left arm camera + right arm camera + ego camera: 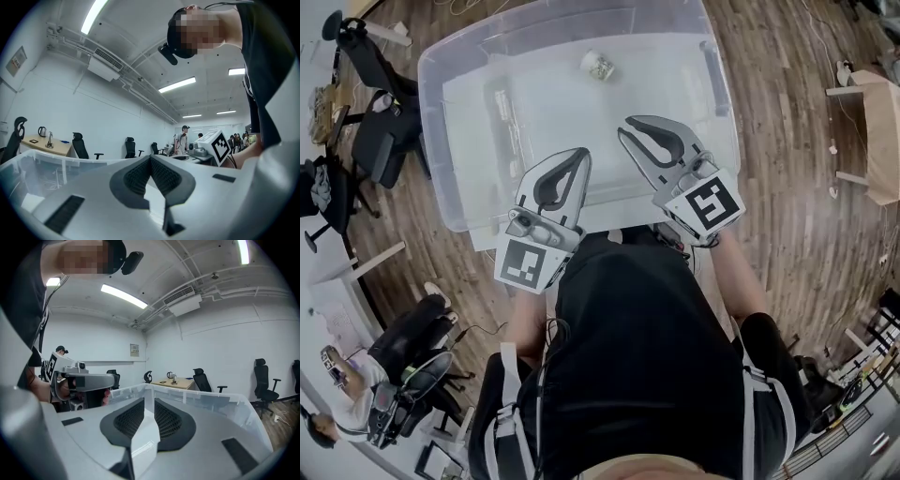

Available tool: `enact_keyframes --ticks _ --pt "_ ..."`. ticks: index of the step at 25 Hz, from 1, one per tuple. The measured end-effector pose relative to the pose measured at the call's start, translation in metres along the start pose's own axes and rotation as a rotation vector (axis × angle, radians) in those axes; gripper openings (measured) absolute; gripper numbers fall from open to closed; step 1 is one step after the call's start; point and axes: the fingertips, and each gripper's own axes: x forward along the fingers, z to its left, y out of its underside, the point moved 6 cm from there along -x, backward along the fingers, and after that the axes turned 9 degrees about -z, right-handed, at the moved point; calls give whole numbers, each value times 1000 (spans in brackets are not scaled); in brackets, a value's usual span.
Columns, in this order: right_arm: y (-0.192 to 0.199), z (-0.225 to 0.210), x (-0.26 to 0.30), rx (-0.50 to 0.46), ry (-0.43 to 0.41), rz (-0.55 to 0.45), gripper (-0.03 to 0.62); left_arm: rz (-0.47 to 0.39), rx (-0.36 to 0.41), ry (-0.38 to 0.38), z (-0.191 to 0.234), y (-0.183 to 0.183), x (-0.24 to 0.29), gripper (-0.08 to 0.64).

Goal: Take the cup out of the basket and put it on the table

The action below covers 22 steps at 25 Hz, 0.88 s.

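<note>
Cup point(598, 65) in head view only

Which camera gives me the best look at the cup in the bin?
The head view: the cup sits small but unobstructed near the far wall of the clear bin. Both gripper views show only that bin's walls, not the cup.

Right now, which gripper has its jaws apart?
The right gripper: its jaws stand a narrow gap apart, with nothing between them. On the left gripper the jaws meet at the tips.
</note>
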Motion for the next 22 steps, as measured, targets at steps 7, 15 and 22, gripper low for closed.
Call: enact_keyframes --ticks 7,15,22 --pt "17 -25 32 -56 2 120 124 18 -2 2 13 0 -6 17" --pt "46 -58 61 -80 -6 243 161 18 -2 -20 23 -1 -15 18" --pt "74 -78 88 -101 -31 341 175 6 -8 -31 29 -2 -18 18"
